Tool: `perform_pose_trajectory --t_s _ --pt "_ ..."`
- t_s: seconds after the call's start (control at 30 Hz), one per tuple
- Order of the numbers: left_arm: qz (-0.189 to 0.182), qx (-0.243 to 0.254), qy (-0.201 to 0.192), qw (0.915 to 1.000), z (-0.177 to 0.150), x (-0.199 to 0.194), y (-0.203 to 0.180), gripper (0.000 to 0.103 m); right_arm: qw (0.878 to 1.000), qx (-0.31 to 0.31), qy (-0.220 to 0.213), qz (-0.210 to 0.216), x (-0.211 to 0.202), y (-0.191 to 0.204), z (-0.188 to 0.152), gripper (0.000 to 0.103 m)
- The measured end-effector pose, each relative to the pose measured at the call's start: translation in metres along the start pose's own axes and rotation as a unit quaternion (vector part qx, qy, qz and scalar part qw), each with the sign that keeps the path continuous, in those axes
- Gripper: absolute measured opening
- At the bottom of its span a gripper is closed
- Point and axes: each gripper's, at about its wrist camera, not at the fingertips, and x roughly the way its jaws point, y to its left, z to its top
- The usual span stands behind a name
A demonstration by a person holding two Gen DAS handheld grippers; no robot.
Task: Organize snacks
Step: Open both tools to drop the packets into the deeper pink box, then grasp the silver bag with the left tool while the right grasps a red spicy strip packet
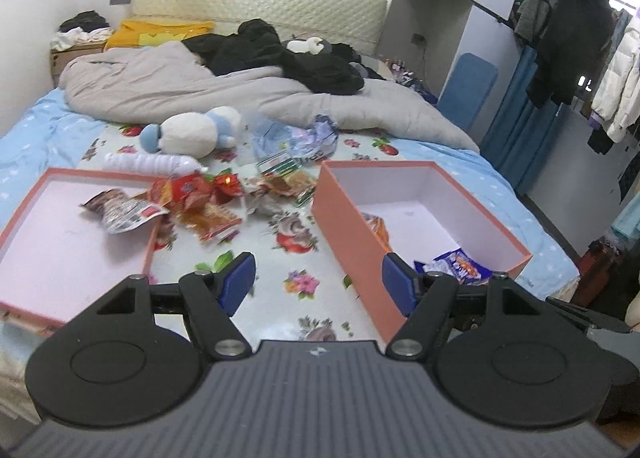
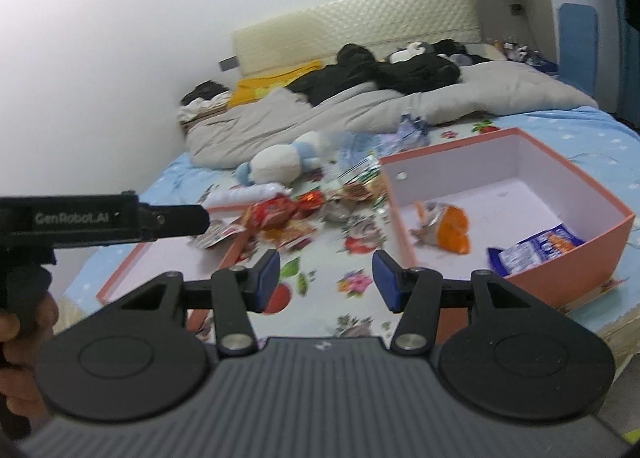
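Observation:
A pile of snack packets [image 1: 212, 197] lies on the floral bedsheet between two pink boxes; it also shows in the right wrist view [image 2: 304, 213]. The shallow left box [image 1: 24, 217] holds a brown and white packet [image 1: 120, 211]. The deep right box [image 1: 348, 217] [image 2: 560, 270] holds an orange packet [image 2: 448, 230] and a blue packet [image 2: 532, 246] [image 1: 460, 264]. My left gripper [image 1: 318, 282] is open and empty above the sheet between the boxes. My right gripper [image 2: 326, 278] is open and empty, just left of the deep box. The left gripper's body [image 2: 100, 217] shows at the left.
A white and blue plush toy [image 1: 192, 133] and a white roll pack [image 1: 152, 163] lie behind the snacks. A grey duvet [image 1: 200, 93] and black clothes [image 1: 280, 53] cover the far bed. A clothes rack [image 1: 580, 49] stands at the right.

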Motion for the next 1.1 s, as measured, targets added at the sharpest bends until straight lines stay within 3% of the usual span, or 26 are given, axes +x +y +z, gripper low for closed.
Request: perform_pose_trajectory --t_s 0.23,0.53,1.1 --pt "0.017 -0.015 0.014 0.9997 -0.019 -0.005 0.019 0.075 1.000 -0.008 0.018 0.017 0.007 0.012 -0.010 0.055" --pt "0.036 -0.043 0.016 0.9983 -0.012 0.006 0.048 0.075 0.999 -0.005 0.033 0.023 0.037 0.019 -0.002 0.055" --pt "0.059 -0.069 0.045 0.9949 0.016 0.094 0.116 0.075 0.998 -0.029 0.059 0.018 0.124 0.026 0.010 0.055"
